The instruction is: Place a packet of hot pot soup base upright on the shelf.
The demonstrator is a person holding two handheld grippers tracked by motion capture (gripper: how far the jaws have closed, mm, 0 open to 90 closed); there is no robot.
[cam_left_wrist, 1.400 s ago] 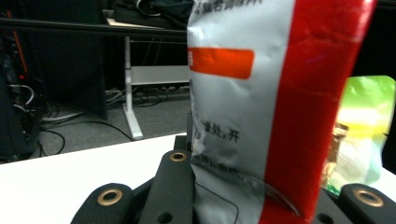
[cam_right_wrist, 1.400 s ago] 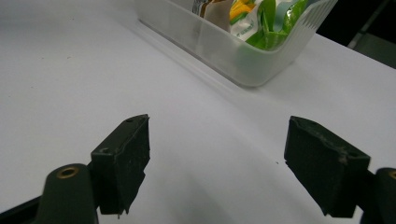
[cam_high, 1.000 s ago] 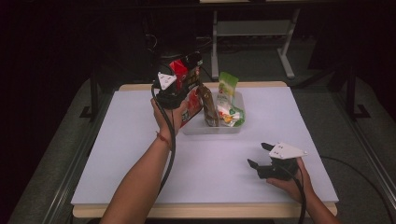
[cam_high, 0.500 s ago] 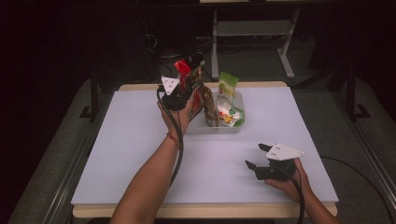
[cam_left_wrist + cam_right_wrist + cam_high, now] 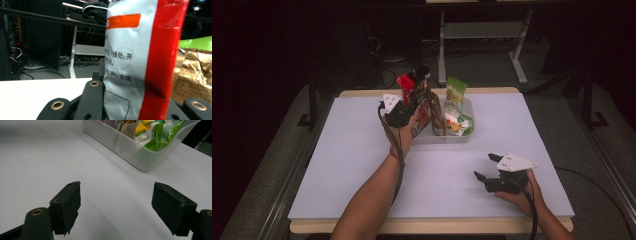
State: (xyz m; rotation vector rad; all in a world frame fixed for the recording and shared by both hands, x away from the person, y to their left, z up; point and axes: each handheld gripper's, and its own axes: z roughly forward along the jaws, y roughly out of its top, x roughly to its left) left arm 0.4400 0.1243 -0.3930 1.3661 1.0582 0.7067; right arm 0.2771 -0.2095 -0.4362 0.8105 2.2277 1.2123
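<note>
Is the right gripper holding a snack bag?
No, the right gripper is open, with bare white table between its jaws.

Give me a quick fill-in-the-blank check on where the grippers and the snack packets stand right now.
1. The left gripper is shut on the red and white ____, held at the left end of the clear plastic bin.
2. The right gripper rests on the white table with its jaws ____.
3. The packet standing at the right end of the bin is mostly ____.
4. Between those two packets stands a ____ one.

Missing words: packet; open; green; brown
</note>
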